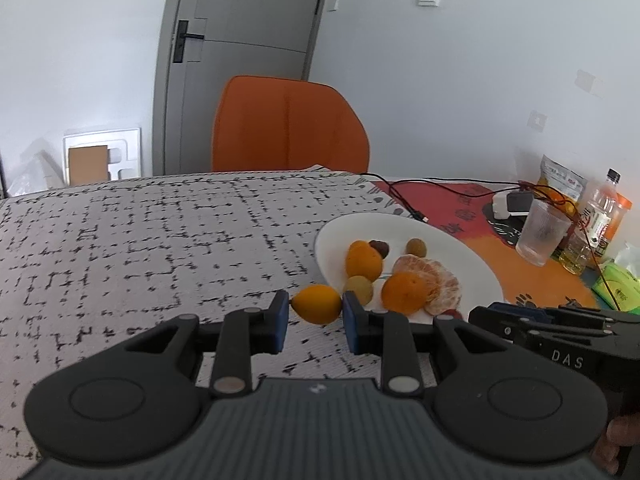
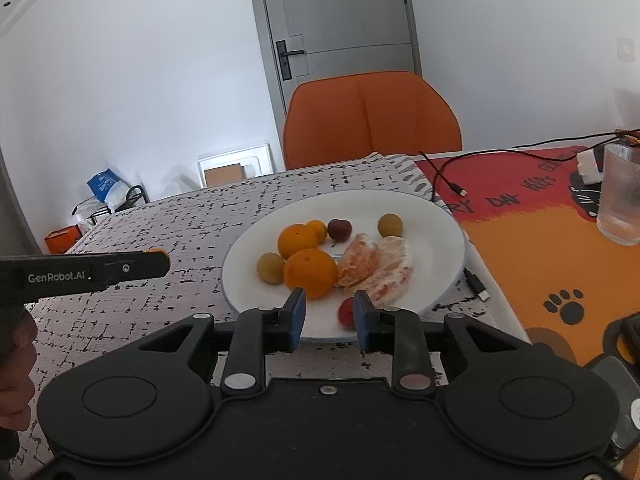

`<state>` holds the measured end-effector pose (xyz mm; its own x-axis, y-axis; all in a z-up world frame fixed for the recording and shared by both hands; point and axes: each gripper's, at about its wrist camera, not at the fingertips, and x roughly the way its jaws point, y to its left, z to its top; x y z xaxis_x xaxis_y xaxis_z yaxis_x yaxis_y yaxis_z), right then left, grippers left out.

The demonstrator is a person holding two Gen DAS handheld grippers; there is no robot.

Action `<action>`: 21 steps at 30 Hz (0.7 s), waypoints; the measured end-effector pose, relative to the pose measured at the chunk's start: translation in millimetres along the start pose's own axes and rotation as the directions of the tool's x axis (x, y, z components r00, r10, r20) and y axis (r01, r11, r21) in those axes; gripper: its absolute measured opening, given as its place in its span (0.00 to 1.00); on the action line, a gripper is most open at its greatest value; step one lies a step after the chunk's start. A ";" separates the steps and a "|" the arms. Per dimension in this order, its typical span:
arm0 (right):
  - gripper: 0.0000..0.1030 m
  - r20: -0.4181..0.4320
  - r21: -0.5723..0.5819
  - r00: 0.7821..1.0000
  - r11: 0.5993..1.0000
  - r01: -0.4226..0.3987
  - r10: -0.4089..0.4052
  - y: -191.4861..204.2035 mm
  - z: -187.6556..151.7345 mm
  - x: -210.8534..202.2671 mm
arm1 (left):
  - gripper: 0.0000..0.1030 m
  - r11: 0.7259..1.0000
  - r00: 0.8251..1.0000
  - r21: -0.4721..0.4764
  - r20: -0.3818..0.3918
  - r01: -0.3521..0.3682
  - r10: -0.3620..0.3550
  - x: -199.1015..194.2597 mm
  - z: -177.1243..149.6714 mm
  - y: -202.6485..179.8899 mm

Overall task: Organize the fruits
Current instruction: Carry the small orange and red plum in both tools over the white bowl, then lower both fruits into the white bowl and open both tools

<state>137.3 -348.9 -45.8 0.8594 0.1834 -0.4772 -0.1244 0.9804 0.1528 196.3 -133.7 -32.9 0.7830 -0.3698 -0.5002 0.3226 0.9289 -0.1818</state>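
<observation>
A white plate (image 1: 472,258) (image 2: 432,220) on the patterned tablecloth holds whole oranges (image 2: 310,272), peeled orange segments (image 2: 376,268), small greenish fruits (image 2: 270,267) and dark red fruits (image 2: 339,229). My left gripper (image 1: 315,308) is shut on a small orange fruit (image 1: 315,304), held just left of the plate above the cloth; a sliver of it shows in the right wrist view (image 2: 155,251). My right gripper (image 2: 330,312) is open over the plate's near rim, with a red fruit (image 2: 346,312) beside its right finger.
An orange chair (image 1: 286,124) (image 2: 370,116) stands behind the table. To the right are a clear glass (image 2: 620,196) (image 1: 542,232), bottles (image 1: 600,216), a snack bag (image 1: 560,178), cables (image 2: 452,184) and a red-orange mat (image 2: 540,232). A door is behind.
</observation>
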 end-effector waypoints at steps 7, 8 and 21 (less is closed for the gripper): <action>0.27 0.014 0.017 1.000 1.000 0.019 -0.020 -11.3 0.7 -11.6 | 0.26 0.999 0.999 0.026 -0.012 0.030 -0.030 10.5 2.1 -14.1; 0.27 0.015 0.020 1.000 1.000 0.023 -0.023 -12.7 0.7 -13.0 | 0.26 0.999 0.999 0.031 -0.014 0.034 -0.034 12.1 2.3 -16.6; 0.30 0.034 0.050 0.998 0.997 0.055 -0.057 -28.3 -0.2 -23.5 | 0.27 0.993 0.997 0.091 0.006 0.080 -0.081 15.8 15.4 -45.9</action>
<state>120.5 -381.0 -39.1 0.8812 0.1249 -0.4558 -0.0519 0.9842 0.1693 202.1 -182.4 -19.5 0.7574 -0.4439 -0.4788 0.4312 0.8907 -0.1436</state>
